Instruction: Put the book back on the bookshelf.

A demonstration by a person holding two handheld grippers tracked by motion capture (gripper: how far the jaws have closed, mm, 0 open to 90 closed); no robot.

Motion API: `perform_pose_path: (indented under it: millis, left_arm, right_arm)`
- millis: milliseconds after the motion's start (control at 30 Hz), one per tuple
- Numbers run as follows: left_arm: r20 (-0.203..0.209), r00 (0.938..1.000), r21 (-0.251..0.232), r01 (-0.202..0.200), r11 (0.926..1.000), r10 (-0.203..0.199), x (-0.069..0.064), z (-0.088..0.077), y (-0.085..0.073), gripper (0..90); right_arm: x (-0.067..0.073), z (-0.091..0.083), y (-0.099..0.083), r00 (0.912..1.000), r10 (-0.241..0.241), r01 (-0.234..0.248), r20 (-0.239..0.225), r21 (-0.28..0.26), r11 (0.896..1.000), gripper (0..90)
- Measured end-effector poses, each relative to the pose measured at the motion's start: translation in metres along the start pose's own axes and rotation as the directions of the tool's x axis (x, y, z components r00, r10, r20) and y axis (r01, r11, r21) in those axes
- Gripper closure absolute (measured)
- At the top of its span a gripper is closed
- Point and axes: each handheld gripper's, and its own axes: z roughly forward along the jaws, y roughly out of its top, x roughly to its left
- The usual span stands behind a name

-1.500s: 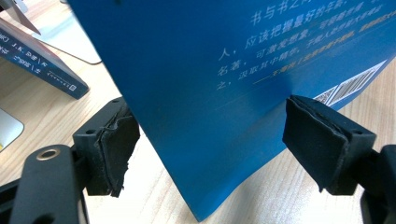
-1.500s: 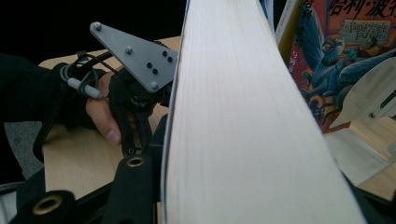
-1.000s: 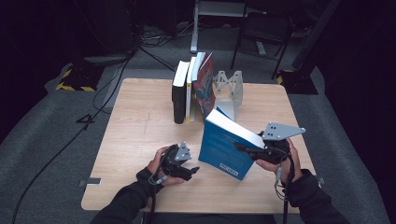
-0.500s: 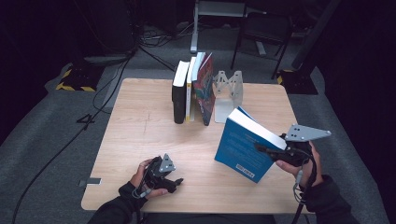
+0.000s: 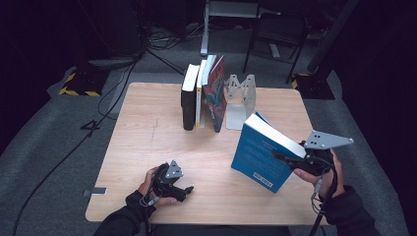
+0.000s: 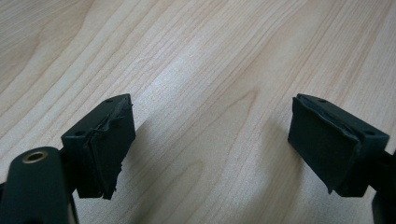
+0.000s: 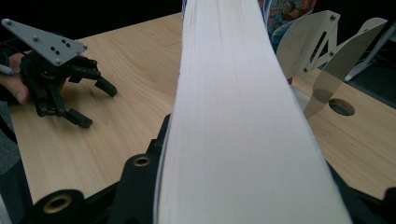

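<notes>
One blue book (image 5: 263,155), stiff-covered and likely heavy, hangs tilted over the worktop (image 5: 147,128), the right gripper (image 5: 287,160) clamping its page edge; a grip nearer the spine seems steadier. Left gripper (image 5: 183,192) jaws have just been opening, empty.

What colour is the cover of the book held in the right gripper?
Blue, with white lettering and a white label near its lower edge; the book in the right gripper shows it best in the high view.
</notes>
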Motion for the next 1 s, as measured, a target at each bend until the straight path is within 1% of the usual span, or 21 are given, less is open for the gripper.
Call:
perform_pose_path:
  millis: [33,100,200,300,433,500,667,700,733,767,800,867,933,967,1000]
  left_arm:
    - [0.001,1.0000,0.000,-0.001,1.0000,0.001,0.000,0.000,0.000,14.8]
    - [0.001,1.0000,-0.001,0.001,1.0000,-0.001,0.000,0.000,0.000,14.8]
    - [0.001,1.0000,-0.001,-0.002,1.0000,0.002,0.001,0.000,0.000,14.9]
    - [0.002,1.0000,0.000,0.000,1.0000,0.000,0.001,0.001,0.001,14.8]
    - [0.001,1.0000,0.001,-0.004,1.0000,0.004,0.001,0.001,0.001,14.9]
    - [0.002,1.0000,0.000,-0.004,1.0000,0.004,0.001,0.001,0.001,14.8]
    - [0.004,1.0000,0.000,-0.002,1.0000,0.002,0.001,0.001,0.001,14.9]
    - [0.004,1.0000,0.000,-0.002,1.0000,0.002,0.001,0.001,0.001,14.9]
    - [0.004,1.0000,0.000,-0.002,1.0000,0.002,0.001,0.001,0.001,14.9]
    - [0.005,1.0000,0.000,-0.002,1.0000,0.002,0.001,0.001,0.001,14.9]
    - [0.005,1.0000,0.000,-0.002,1.0000,0.002,0.001,0.001,0.001,14.9]
    - [0.004,1.0000,0.000,-0.002,1.0000,0.002,0.001,0.001,0.002,14.9]
    - [0.005,1.0000,0.000,-0.002,1.0000,0.002,0.001,0.001,0.002,14.9]
    - [0.005,1.0000,0.000,-0.002,1.0000,0.002,0.001,0.001,0.002,14.9]
    - [0.005,1.0000,0.001,-0.002,1.0000,0.002,0.001,0.001,0.002,14.9]
  right_arm:
    - [-0.001,0.003,0.006,1.0000,0.001,-0.001,0.001,0.003,1.000,60.2]
    - [-0.001,0.004,0.008,1.0000,0.005,-0.005,0.000,0.005,1.000,60.2]
    - [-0.002,0.009,0.021,0.9999,0.008,-0.009,0.010,0.015,1.000,60.3]
    - [-0.003,0.014,0.034,0.9998,-0.003,0.002,0.019,0.032,0.999,60.4]
    - [-0.005,0.022,0.049,0.9994,-0.018,0.016,0.030,0.071,0.997,60.4]
    - [-0.008,0.026,0.055,0.9991,-0.013,0.010,0.040,0.080,0.997,60.4]
    - [-0.019,0.037,0.067,0.9963,0.000,-0.007,0.086,0.075,0.997,60.4]
    - [-0.019,0.037,0.067,0.9963,0.000,-0.007,0.086,0.075,0.997,60.4]
    - [-0.022,0.040,0.070,0.9952,0.004,-0.011,0.098,0.073,0.997,60.4]
    - [-0.028,0.047,0.074,0.9922,0.016,-0.025,0.124,0.067,0.997,60.4]
    - [-0.030,0.050,0.076,0.9904,0.024,-0.032,0.136,0.061,0.998,60.4]
    - [-0.032,0.052,0.077,0.9896,0.023,-0.032,0.142,0.061,0.998,60.4]
    - [-0.040,0.062,0.082,0.9855,0.043,-0.051,0.164,0.049,0.997,60.4]
    - [-0.040,0.062,0.082,0.9855,0.043,-0.051,0.164,0.049,0.997,60.4]
    - [-0.044,0.064,0.085,0.9846,0.052,-0.060,0.167,0.045,0.997,60.4]
